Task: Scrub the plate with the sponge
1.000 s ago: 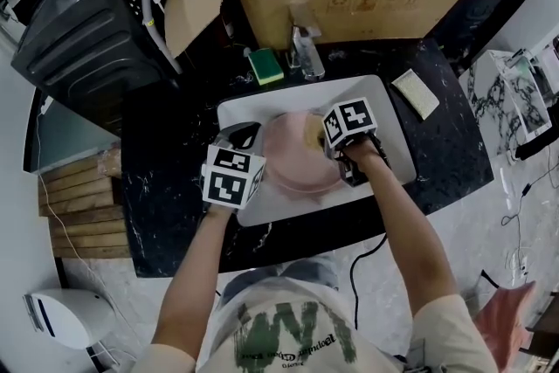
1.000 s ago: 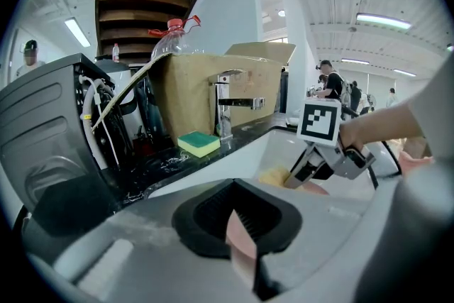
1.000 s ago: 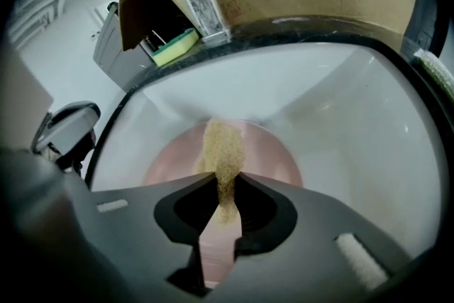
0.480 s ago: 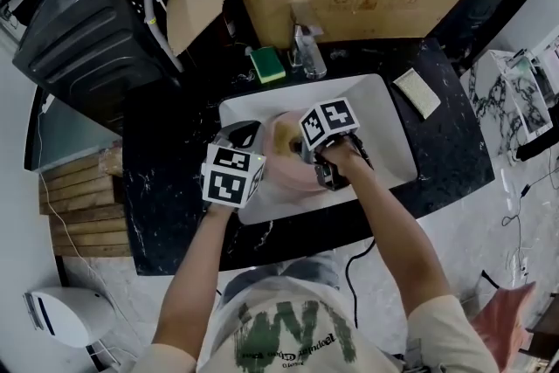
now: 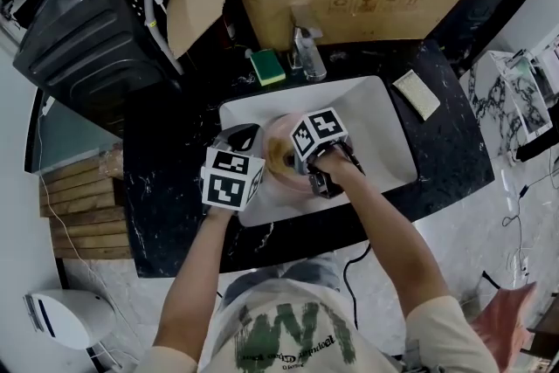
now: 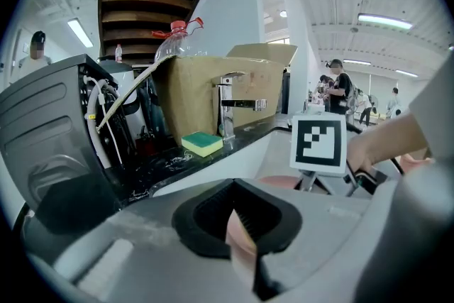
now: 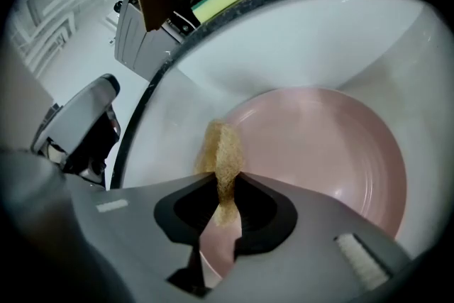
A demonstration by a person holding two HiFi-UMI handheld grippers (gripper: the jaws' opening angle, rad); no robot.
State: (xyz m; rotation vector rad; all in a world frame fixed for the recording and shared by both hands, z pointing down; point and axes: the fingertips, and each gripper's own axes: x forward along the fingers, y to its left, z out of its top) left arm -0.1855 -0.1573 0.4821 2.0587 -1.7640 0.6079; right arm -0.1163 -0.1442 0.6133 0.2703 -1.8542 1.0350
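Note:
A pink plate (image 5: 281,175) lies in the white sink (image 5: 376,131). My left gripper (image 5: 253,144) is shut on the plate's left rim, and a pink edge (image 6: 241,241) shows between its jaws (image 6: 240,230). My right gripper (image 5: 286,155) is shut on a tan sponge (image 7: 223,152), which presses on the left part of the plate (image 7: 326,152) near its rim. Seen from the right gripper (image 7: 225,206), the sponge stands on edge, pinched between the jaws. The right gripper's marker cube (image 6: 318,142) rises just past the plate in the left gripper view.
A faucet (image 5: 307,52) stands at the sink's far edge, with a green and yellow sponge (image 5: 266,65) to its left. A pale pad (image 5: 416,93) lies on the black counter at the right. An open cardboard box (image 5: 349,0) sits behind, a black appliance (image 5: 87,35) at far left.
My right gripper has slid left across the plate with the sponge, from its right side to near its left rim. The left gripper and the plate have stayed put.

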